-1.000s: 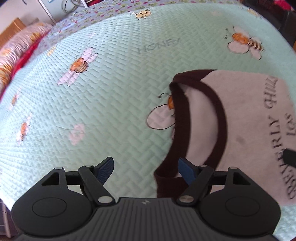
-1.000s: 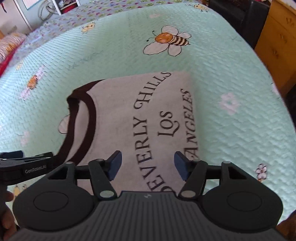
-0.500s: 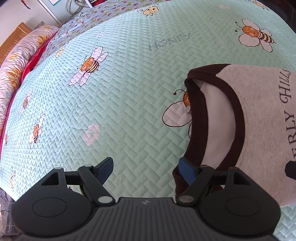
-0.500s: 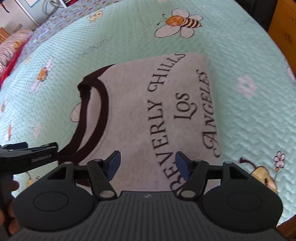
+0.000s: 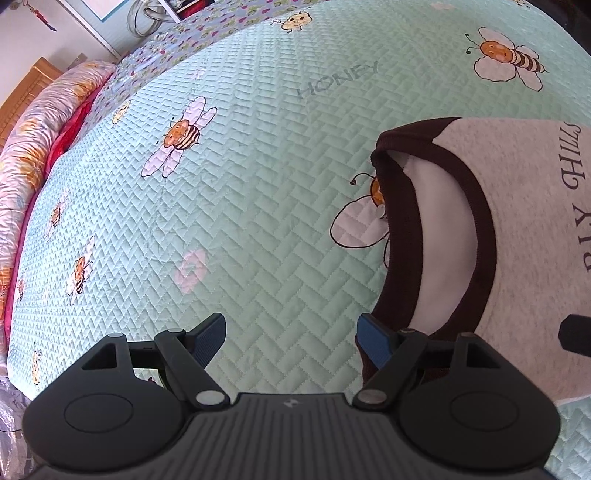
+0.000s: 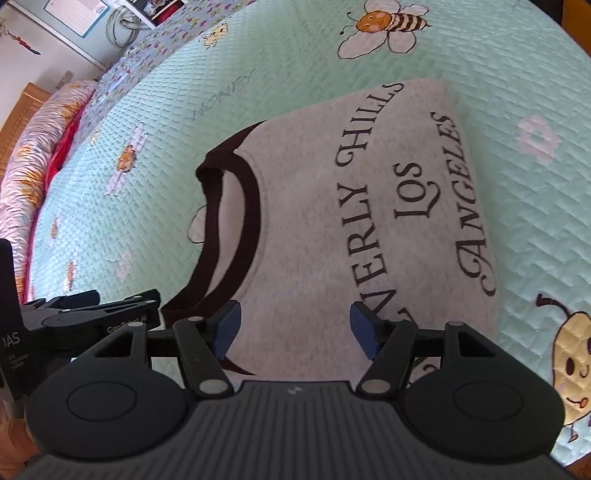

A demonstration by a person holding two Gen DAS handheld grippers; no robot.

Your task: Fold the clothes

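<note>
Item: pillows (image 5: 40, 122) — lying along the far left edge of the bed, floral and red, well apart from the work.

Item: bedspread (image 5: 258, 184) — mint quilt printed with bees, lying flat. Broad bare stretch is sitting left of the garment; that is the open room for any sweep or re-lay.

Item: left hand-held gripper (image 5: 291, 339) — jaws standing apart, nothing between them but quilt. It is hovering just beside the collar end of the garment. Compared with a second ago, the view is taking in more of the quilt on the left, and the collar is sitting further to the right and higher in it; the hand itself is hardly shifting.

Item: sweatshirt (image 6: 332, 221) — grey, dark brown collar (image 6: 236, 229), lettered BEVERLY HILLS LOS ANGELES, lying folded into a compact rectangle near the bed's middle. Sleeves are not showing; probably tucked under.

Item: right hand-held gripper (image 6: 295, 325) — jaws apart, empty, hanging over the near part of the sweatshirt. Since a second ago it is tilting to look more squarely down, so the whole rectangle is now showing.

Reading: both hands appear to be lining up for a further fold, or inspecting a finished one.

Edges: the right fold edge is running straight, bare quilt beyond it; wooden furniture (image 6: 576, 22) is standing at the far right past the bed.
</note>
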